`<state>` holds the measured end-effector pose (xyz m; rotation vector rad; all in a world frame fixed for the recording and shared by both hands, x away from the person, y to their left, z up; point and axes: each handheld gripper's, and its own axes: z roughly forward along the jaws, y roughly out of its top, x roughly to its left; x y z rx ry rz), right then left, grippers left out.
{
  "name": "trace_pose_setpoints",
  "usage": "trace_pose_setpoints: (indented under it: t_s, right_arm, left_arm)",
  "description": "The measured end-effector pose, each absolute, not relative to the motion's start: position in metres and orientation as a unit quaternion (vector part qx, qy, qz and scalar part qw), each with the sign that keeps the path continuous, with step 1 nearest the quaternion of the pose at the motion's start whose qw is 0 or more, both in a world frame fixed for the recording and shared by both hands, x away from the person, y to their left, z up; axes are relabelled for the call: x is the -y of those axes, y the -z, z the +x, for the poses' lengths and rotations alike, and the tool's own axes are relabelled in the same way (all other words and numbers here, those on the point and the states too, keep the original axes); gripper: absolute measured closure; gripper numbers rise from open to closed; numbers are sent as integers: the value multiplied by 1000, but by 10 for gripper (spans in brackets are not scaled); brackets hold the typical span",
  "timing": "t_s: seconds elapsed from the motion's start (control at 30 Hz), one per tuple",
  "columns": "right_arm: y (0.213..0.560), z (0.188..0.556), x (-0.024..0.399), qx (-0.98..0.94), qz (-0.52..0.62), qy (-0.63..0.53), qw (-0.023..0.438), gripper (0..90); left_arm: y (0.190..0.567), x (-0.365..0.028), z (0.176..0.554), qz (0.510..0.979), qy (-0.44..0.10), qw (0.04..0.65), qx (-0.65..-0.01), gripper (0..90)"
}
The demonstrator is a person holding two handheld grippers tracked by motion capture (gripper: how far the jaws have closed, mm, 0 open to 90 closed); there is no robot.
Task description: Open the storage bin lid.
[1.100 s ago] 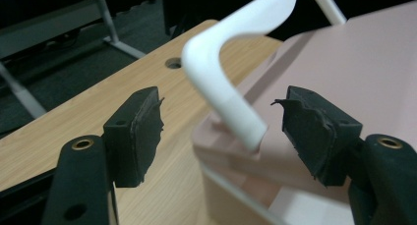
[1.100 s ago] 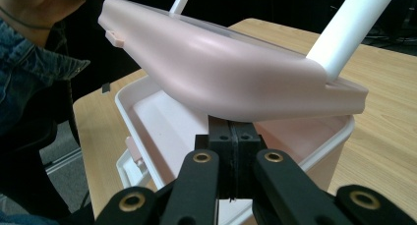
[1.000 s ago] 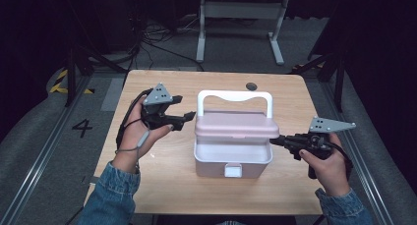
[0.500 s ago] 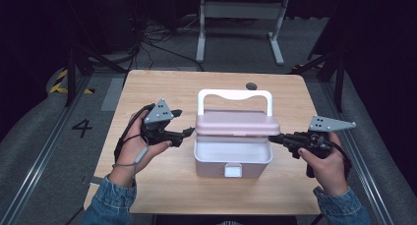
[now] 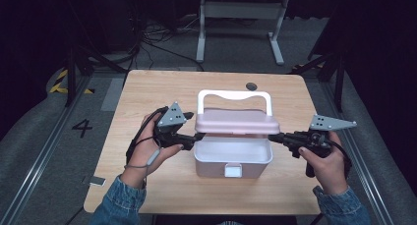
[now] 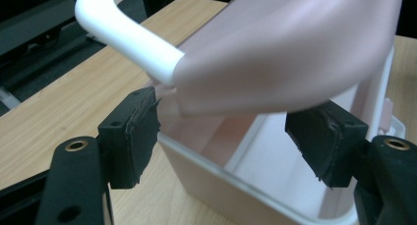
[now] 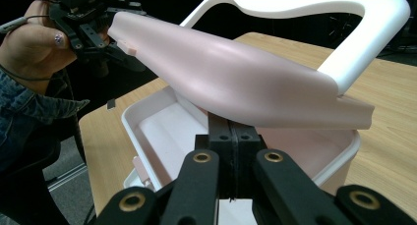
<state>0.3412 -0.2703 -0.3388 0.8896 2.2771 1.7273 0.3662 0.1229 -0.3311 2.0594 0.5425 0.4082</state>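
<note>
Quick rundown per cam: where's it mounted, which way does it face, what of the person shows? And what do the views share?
High view: above the person's side, facing forward and down on the table; forearms, hands, left gripper, right gripper.
Left gripper view: on the left gripper, open jaws astride the box's end rim.
Right gripper view: on the right gripper, shut beneath the pink lid, facing the other hand.
Shared: lid and white handle.

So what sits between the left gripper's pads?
In the left gripper view, the pink lid's corner and the box wall sit between the open pads.
</note>
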Motion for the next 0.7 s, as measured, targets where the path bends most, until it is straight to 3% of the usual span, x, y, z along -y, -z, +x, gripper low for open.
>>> trace_pose_setpoints:
  t_s: [0.47, 0.7]
  right_arm:
    - [339, 342, 271, -757, 296, -578, 68, 900]
    - [339, 342, 271, -757, 297, -578, 67, 900]
  left_arm:
    - [326, -110, 371, 827, -215, 478, -205, 304]
    - [325, -109, 373, 823, -214, 484, -207, 285]
